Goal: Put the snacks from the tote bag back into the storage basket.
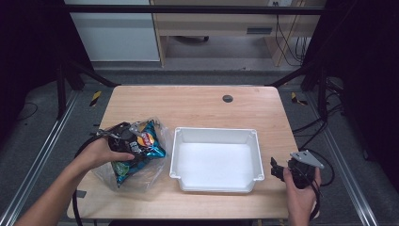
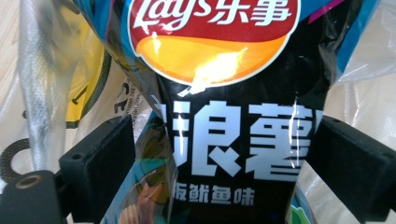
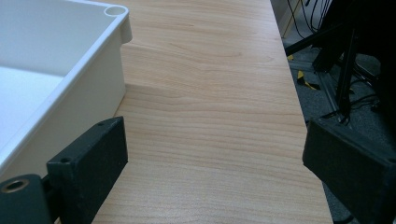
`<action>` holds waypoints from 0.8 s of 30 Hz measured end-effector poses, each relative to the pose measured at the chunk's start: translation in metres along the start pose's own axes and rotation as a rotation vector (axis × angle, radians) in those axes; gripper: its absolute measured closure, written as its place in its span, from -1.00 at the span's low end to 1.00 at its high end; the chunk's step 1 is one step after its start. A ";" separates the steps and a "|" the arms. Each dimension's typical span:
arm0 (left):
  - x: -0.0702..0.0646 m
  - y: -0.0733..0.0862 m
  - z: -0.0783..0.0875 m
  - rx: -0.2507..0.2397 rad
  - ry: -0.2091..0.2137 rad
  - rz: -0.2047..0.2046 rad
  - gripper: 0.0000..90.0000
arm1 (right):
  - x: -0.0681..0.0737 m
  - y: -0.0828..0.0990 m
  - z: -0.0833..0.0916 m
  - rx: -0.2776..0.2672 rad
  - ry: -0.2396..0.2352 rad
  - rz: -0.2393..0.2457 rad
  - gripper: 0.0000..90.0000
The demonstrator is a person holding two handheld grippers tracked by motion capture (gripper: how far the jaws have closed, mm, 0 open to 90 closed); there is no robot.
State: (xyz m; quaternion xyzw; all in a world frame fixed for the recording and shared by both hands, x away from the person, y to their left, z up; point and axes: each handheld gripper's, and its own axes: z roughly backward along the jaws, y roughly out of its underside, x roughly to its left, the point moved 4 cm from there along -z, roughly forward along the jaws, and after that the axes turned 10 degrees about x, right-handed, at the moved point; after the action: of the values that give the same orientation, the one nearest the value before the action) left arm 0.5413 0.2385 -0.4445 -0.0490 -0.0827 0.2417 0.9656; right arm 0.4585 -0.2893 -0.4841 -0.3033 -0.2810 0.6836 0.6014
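A black and blue Lay's crisp bag [image 1: 149,141] lies inside a clear plastic bag [image 1: 141,181] on the left of the wooden table. My left gripper [image 1: 134,140] reaches down into that plastic bag, over the crisp bag. In the left gripper view the crisp bag [image 2: 233,140] stands between the two black jaws of my left gripper [image 2: 226,128], which are spread wide; the right jaw is at the bag's edge, and the left one stands a little off it. My right gripper [image 1: 276,168] rests open just right of the white tray [image 1: 216,130], with bare table between the jaws of the right gripper [image 3: 215,130].
The white tray [image 3: 70,93] is empty and sits in the middle of the table. A round grommet hole [image 1: 227,98] is at the far side. The table's right edge [image 3: 299,116] runs close beside my right gripper, with cables and frame legs on the floor beyond.
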 end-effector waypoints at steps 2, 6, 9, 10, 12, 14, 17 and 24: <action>-0.001 -0.001 -0.003 -0.002 -0.005 -0.007 -0.79 | 0.000 0.000 0.000 0.000 0.000 -0.002 -0.84; -0.002 0.000 -0.008 0.006 -0.006 0.000 -0.77 | 0.000 0.000 0.000 -0.001 -0.002 -0.004 -0.84; -0.002 0.001 -0.010 0.001 -0.006 0.002 -0.76 | 0.000 0.000 0.000 0.000 -0.003 -0.003 -0.84; -0.002 0.001 -0.010 0.003 -0.007 0.002 -0.76 | 0.000 0.000 0.000 0.002 -0.002 -0.003 -0.84; -0.002 0.001 -0.012 0.001 -0.006 0.006 -0.75 | 0.000 0.000 0.000 0.002 -0.001 -0.001 -0.84; -0.001 0.001 -0.013 0.001 -0.007 0.004 -0.74 | 0.000 0.000 0.000 0.002 -0.001 0.001 -0.84; -0.001 0.002 -0.016 -0.002 -0.003 0.011 -0.72 | 0.000 0.000 0.000 0.003 -0.001 0.002 -0.84; -0.002 0.001 -0.019 -0.012 -0.002 0.019 -0.67 | 0.000 0.000 0.000 0.005 -0.004 -0.001 -0.84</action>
State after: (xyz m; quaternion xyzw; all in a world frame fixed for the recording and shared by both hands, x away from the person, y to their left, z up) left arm 0.5427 0.2379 -0.4639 -0.0553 -0.0849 0.2504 0.9628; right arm 0.4586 -0.2889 -0.4846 -0.3003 -0.2804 0.6846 0.6020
